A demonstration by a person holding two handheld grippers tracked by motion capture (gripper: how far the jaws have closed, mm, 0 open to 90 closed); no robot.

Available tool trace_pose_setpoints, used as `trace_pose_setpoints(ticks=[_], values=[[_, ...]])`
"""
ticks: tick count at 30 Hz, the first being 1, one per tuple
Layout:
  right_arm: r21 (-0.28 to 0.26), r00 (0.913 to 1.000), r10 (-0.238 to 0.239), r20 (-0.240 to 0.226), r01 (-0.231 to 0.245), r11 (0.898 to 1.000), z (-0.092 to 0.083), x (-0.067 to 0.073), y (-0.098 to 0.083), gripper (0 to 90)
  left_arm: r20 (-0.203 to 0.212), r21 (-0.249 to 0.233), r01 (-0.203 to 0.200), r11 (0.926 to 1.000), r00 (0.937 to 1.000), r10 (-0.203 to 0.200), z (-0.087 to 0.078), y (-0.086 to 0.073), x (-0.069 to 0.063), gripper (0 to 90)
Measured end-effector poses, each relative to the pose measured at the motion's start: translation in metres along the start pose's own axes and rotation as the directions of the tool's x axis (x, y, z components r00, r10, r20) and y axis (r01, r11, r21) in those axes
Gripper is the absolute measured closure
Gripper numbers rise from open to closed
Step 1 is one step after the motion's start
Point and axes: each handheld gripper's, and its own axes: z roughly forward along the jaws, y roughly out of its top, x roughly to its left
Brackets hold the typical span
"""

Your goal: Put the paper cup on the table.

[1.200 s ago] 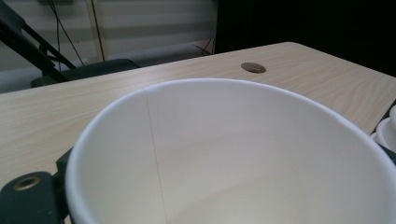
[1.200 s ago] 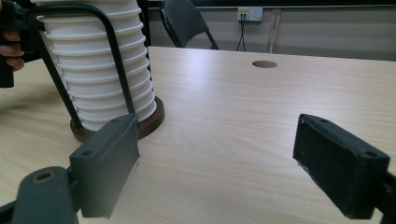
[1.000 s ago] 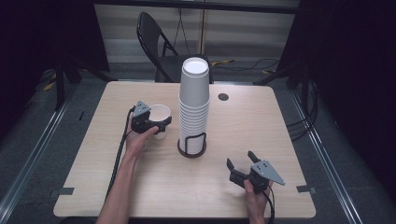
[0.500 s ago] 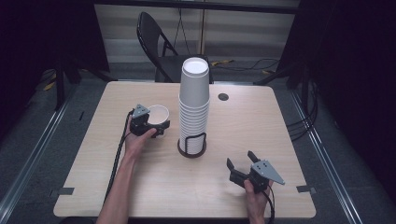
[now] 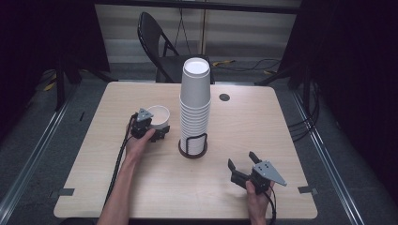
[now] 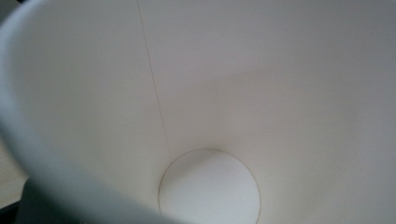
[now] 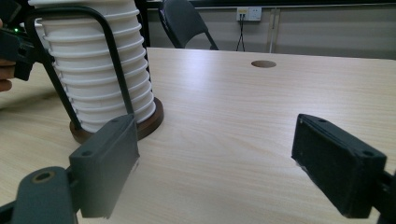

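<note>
- The left gripper (image 5: 152, 131) held a single paper cup (image 5: 157, 116) by its wall, mouth up, over the wooden table (image 5: 103, 140) just left of the cup stack (image 5: 194, 101). The left gripper view looked straight into that cup's white interior (image 6: 233, 93).
- The right gripper (image 5: 243, 169) rested near the table's front edge with its jaws spread wide and nothing between them; the right gripper view confirmed the gap, with bare table top showing between the pads (image 7: 105, 163).
- Risk, crushing: the thin paper wall would likely buckle under excess clamping force, and the cup could then slip or deform.
- Risk, toppling: the stack was tall and stood in a low wire holder on a round base (image 5: 192, 150). A sideways knock from the held cup or the left hand, both close to it, would probably tip the upper cups.
- Risk, misplacement: if the cup were lowered while tilted, it would likely fall on its side.
- Count, grippers: two.
- Count, loose cups: one.
- Count, stacks: one. The number of nested cups could not be told exactly; many rims showed.
- Count, holders: one.
- Count, chairs: one folding chair (image 5: 157, 42) beyond the table.
</note>
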Motion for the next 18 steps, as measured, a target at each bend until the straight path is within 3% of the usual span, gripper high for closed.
trace_pose_setpoints(ticks=[3, 6, 13, 18], values=[[0.000, 1.0000, 0.000, -0.002, 0.000, 1.000, 0.000, 0.000, 0.000, 14.0, 0.005, -0.002, -0.001, 1.0000, 1.0000, 0.001, 0.000, -0.004, 0.000, 15.5], [0.000, 1.0000, -0.002, -0.004, 0.002, 1.000, 0.000, 0.000, 0.000, 14.0, 0.015, -0.014, 0.025, 0.9996, 0.9996, -0.025, -0.003, -0.008, 0.000, 15.5], [-0.007, 1.0000, -0.001, -0.008, 0.001, 1.000, 0.000, -0.001, 0.000, 14.0, 0.004, -0.009, -0.015, 0.9998, 0.9999, 0.015, -0.009, -0.013, -0.002, 15.6], [-0.007, 1.0000, -0.001, -0.009, 0.001, 1.000, 0.000, -0.001, 0.000, 14.0, -0.009, -0.031, 0.011, 0.9995, 0.9999, -0.012, -0.018, -0.015, -0.001, 15.5]])
